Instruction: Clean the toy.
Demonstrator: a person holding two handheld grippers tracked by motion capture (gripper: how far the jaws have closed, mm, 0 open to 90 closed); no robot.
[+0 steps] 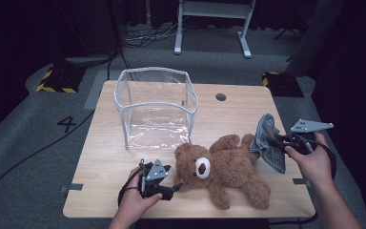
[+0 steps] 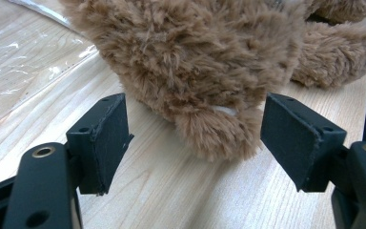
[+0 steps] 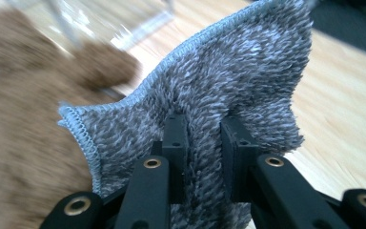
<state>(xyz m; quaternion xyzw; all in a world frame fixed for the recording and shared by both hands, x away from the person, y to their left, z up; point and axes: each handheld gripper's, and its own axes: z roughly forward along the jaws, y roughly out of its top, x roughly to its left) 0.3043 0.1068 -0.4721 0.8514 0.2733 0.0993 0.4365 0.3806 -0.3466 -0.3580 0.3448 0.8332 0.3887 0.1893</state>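
Left gripper [image 1: 175,187]: lower centre of the high view, jaws spread apart around nothing, teddy bear [image 1: 224,168] just beyond.
Right gripper [image 1: 277,139]: right of frame, clamped on grey cloth [image 1: 268,142], lifted beside the bear's foot.
Clear bag [image 1: 155,108]: upper centre, nothing inside.
Progress: apparently early; packing undone.

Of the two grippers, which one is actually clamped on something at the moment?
The right gripper: its jaws pinch the grey cloth, lifting it beside the bear. The left gripper stands open, its pads either side of the teddy bear without pressing.
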